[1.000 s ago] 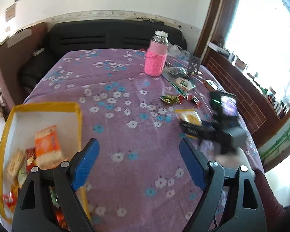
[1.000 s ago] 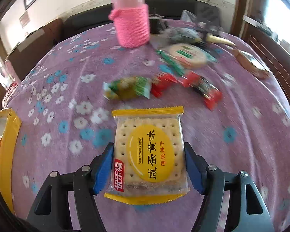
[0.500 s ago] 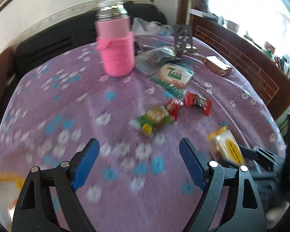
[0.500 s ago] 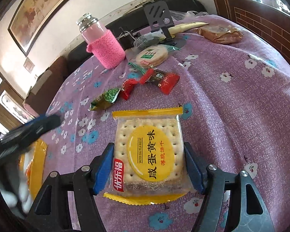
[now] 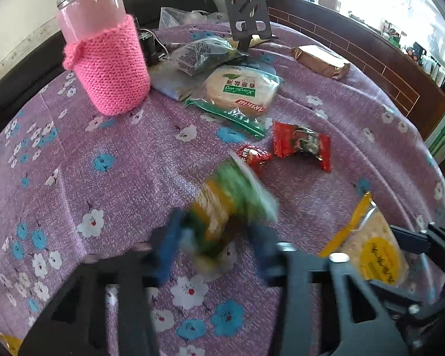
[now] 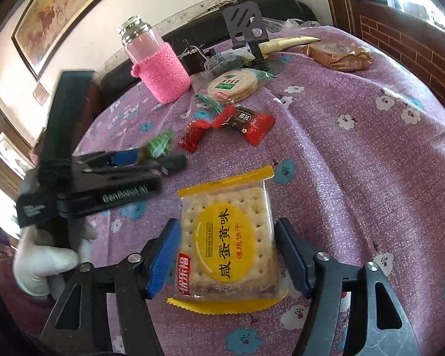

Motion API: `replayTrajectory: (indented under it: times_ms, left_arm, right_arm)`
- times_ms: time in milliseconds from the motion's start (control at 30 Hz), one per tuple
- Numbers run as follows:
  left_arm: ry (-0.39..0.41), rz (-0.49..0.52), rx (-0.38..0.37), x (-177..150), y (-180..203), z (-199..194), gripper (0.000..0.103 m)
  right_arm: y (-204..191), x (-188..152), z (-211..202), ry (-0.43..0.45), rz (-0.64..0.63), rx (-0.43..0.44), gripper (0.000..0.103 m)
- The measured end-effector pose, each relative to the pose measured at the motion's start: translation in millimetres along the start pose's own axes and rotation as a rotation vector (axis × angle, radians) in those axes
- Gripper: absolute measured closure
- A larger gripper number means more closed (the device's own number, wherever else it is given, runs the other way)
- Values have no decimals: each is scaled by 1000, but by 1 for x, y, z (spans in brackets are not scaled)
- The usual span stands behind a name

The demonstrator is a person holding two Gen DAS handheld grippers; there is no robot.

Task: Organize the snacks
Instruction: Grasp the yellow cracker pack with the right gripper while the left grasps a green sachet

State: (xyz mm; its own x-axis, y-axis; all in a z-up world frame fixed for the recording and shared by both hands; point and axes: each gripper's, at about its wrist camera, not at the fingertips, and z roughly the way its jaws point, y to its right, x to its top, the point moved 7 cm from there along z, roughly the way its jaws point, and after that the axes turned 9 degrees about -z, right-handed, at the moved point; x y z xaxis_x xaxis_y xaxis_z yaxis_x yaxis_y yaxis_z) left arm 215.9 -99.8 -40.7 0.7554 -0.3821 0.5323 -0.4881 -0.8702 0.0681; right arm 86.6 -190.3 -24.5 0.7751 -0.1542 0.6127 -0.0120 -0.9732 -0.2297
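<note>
A green and yellow snack packet lies blurred between the blue pads of my left gripper. Its jaws are closing and the pads press on the packet's sides. The right wrist view shows that left gripper side-on, with the green packet at its tips. My right gripper grips a yellow-edged salted-egg cracker packet a little above the cloth, its jaws still tightening slightly. The same cracker packet shows at lower right in the left wrist view.
On the purple flowered cloth lie two red candies, a round cracker pack and a brown packet. A pink-sleeved bottle and a black stand are behind. A white-gloved hand holds the left gripper.
My left gripper swung away from the yellow box, came down over the green packet and closed on it. The right gripper kept the cracker packet and shifted a little.
</note>
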Motion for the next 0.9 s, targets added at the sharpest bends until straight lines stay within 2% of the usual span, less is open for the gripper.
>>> replayTrajectory:
  times_ms: [67,100,200,333,367,400,433,467,533,600,800,867,900]
  left_arm:
    - [13,-24,-6,-1,-2,-6,83]
    - [12,-30,-13,-3,-3,-9,92]
    - [18,-49,-10,-11,-5,-18,92]
    - [40,-56,33,-13,-10,-23,91]
    - [47,-54,25,-12,-11,-25,90]
    - [53,-50,32,-11,-11,-26,83]
    - [67,-37,46,-9,-11,-29,71]
    - [80,-24,54,-7,-10,-30,63]
    - [115,9,81,1,-5,-32,34]
    - [130,23,116,11,-2,-26,24]
    - [107,33,202,30,-9,-1,23]
    - [74,37,211,28,-14,8,24]
    - [48,23,185,26,-17,12,40]
  right_arm:
    - [-3,-1,1,-2,-22,-22,36]
    - [-4,-1,1,-3,-33,-28,35]
    - [-13,-4,2,-27,-82,-35,29]
    - [-26,-10,5,-35,-168,-108,26]
    - [-26,-11,5,-34,-172,-108,26]
    - [-26,-11,5,-33,-168,-104,26]
    - [-25,-11,4,-33,-161,-98,26]
    - [-24,-11,4,-33,-155,-92,26]
    - [-23,-11,4,-35,-149,-90,26]
    - [-24,-10,5,-36,-153,-96,26]
    - [-25,-10,6,-38,-171,-112,26]
    - [-26,-11,5,-43,-181,-121,27]
    - [-26,-11,5,-43,-187,-130,28]
